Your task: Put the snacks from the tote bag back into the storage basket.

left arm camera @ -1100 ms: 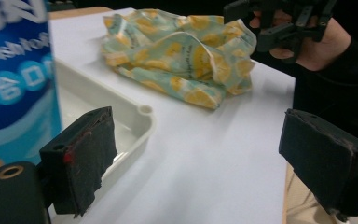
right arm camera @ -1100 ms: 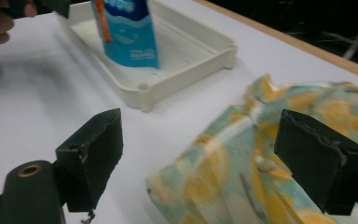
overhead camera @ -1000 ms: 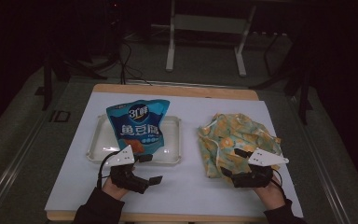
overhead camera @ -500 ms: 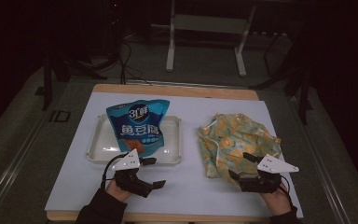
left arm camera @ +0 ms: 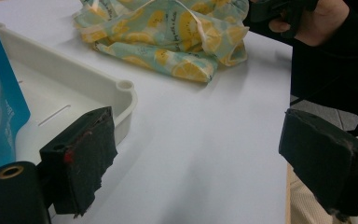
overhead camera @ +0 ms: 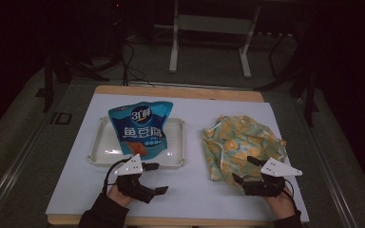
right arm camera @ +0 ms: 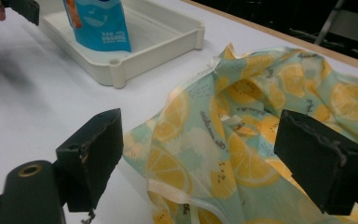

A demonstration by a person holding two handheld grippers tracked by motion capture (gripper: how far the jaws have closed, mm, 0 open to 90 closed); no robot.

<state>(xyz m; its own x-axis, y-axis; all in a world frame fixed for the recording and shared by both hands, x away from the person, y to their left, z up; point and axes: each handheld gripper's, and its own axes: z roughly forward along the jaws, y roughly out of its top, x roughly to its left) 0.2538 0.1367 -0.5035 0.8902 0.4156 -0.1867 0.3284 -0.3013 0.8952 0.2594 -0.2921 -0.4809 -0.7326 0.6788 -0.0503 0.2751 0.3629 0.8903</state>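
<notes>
Two hand-held grippers, both wide open and holding nothing.

Left hand-held gripper (overhead camera: 158,178) hovers over the white counter (overhead camera: 190,190) at 7 o'clock, jaws spread, nothing between them; just beyond it at 11 o'clock sits the white tray (left arm camera: 70,88), a blue snack bag (overhead camera: 140,128) standing in it. Right hand-held gripper (right arm camera: 214,154) at 5 o'clock has its jaws spread above the near edge of the lemon-print cloth (right arm camera: 242,121), which lies crumpled at 2 o'clock, well apart from the tray.
</notes>
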